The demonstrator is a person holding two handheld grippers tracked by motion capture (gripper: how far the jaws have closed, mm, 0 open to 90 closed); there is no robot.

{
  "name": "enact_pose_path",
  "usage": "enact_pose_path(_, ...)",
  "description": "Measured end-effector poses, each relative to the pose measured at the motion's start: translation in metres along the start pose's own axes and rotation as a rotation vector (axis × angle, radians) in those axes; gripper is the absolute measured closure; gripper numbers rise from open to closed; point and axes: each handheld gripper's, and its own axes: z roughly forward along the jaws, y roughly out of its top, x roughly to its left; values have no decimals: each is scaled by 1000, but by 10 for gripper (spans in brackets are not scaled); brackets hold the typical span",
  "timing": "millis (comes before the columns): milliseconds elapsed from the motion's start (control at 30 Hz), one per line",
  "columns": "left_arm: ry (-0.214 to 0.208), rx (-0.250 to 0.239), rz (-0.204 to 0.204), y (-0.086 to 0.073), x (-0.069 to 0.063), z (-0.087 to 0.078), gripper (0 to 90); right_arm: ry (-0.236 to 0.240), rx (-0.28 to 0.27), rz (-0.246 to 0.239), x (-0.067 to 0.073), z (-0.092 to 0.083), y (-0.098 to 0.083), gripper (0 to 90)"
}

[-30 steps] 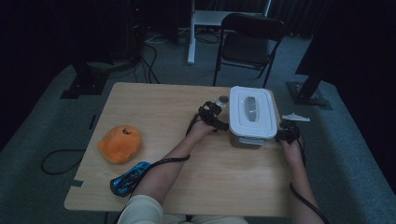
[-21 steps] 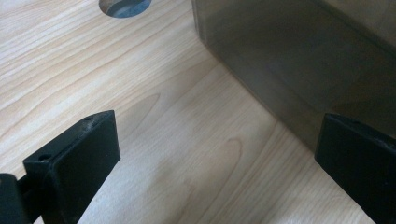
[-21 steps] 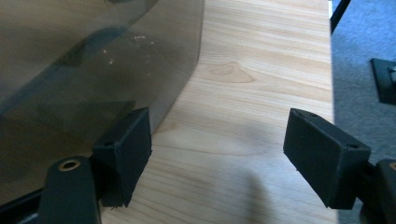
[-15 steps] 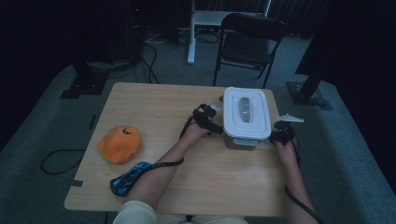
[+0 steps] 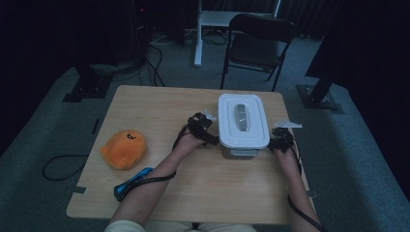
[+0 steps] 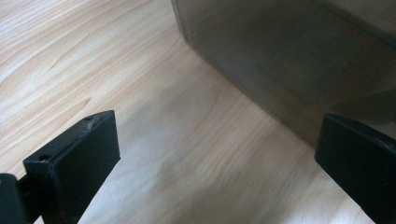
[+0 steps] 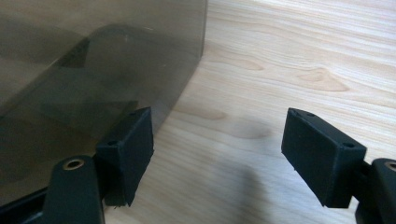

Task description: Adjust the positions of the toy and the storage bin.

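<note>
High view shows the wooden table (image 5: 159, 111) with a lidded plastic storage box (image 5: 241, 121) right of centre, flanked by the left gripper (image 5: 205, 129) and right gripper (image 5: 280, 140). Both sets of jaws stand wide open, gripping nothing, pressed against the walls. Uneven pushing could skew or tip the box.

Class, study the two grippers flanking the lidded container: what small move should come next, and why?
Probably press both grippers inward against the container. The left gripper and right gripper flank it with open jaws, empty, so squeezing from both sides looks the likeliest way to shift it.
</note>
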Motion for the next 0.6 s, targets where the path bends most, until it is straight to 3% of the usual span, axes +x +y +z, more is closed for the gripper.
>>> enact_pose_path(367, 1, 0, -17, -30, 2, -26, 6, 56, 0, -37, 30, -1, -5, 254)
enact_pose_path(600, 8, -5, 2, -45, -3, -40, 6, 78, 3, -70, 45, -4, -9, 255)
